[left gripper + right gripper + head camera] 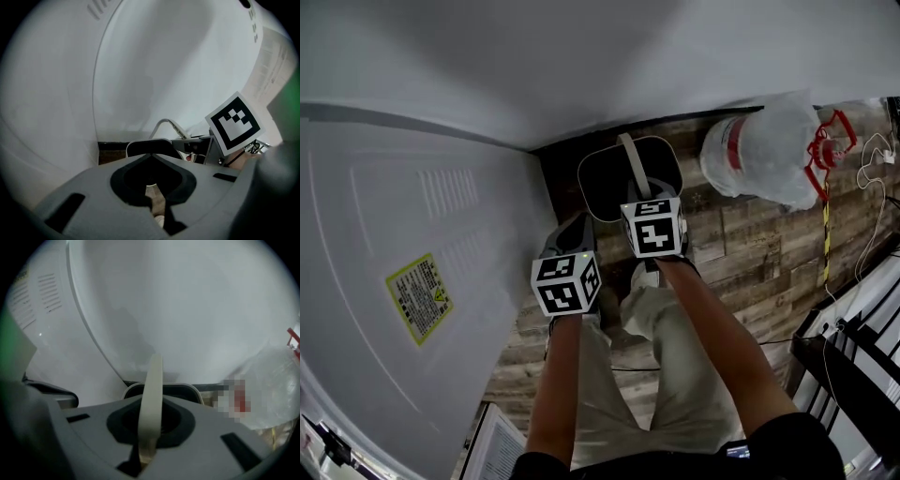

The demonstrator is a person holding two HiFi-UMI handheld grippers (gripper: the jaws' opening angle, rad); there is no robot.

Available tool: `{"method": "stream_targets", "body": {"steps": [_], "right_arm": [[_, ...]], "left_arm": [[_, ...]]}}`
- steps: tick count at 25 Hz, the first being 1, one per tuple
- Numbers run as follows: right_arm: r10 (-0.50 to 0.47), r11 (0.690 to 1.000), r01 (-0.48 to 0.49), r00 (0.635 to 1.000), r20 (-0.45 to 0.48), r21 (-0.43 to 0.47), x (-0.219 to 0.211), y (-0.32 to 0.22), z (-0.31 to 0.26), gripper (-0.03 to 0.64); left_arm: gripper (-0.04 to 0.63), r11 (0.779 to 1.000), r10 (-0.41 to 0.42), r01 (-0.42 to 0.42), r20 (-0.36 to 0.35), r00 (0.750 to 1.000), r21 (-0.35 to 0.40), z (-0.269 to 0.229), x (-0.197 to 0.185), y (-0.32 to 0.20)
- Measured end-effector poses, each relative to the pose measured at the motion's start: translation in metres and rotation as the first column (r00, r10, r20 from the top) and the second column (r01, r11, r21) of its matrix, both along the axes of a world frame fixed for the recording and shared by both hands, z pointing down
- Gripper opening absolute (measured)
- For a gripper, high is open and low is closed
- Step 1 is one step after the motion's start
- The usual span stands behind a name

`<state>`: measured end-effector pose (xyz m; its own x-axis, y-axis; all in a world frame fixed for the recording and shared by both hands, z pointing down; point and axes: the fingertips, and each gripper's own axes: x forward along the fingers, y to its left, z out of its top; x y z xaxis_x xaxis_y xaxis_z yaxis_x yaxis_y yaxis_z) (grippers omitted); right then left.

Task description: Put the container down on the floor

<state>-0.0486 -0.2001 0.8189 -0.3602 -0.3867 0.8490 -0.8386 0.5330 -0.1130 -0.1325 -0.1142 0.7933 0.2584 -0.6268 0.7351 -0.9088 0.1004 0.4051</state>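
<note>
The container [582, 178] is a dark bin with a pale rim and a beige bail handle [630, 157], in the corner between the white wall and a white appliance; whether it touches the wooden floor I cannot tell. My right gripper [640, 193] is shut on that handle, which runs up between its jaws in the right gripper view [152, 399], with the bin's rim [188, 389] behind. My left gripper [571, 232] hangs just left of the bin, apart from it, jaws shut on nothing [157, 206]. From it the bin [150, 145] and the right gripper [202, 146] show ahead.
A large white appliance [412, 281] with a yellow label fills the left. A clear bag over a bottle [764, 150] and a red part [827, 150] lie right of the bin. Cables and a black rack [853, 366] stand at right. The person's legs [666, 375] are below.
</note>
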Motion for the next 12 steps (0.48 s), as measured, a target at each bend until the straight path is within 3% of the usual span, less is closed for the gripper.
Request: {"method": "stream_targets", "body": {"steps": [12], "right_arm": [[-0.006, 0.999, 0.005, 1.000, 0.019, 0.046, -0.023, -0.010, 0.035, 0.031]], "left_arm": [[0.017, 0.999, -0.037, 0.037, 0.003, 0.999, -0.006, 0.028, -0.011, 0.005]]}}
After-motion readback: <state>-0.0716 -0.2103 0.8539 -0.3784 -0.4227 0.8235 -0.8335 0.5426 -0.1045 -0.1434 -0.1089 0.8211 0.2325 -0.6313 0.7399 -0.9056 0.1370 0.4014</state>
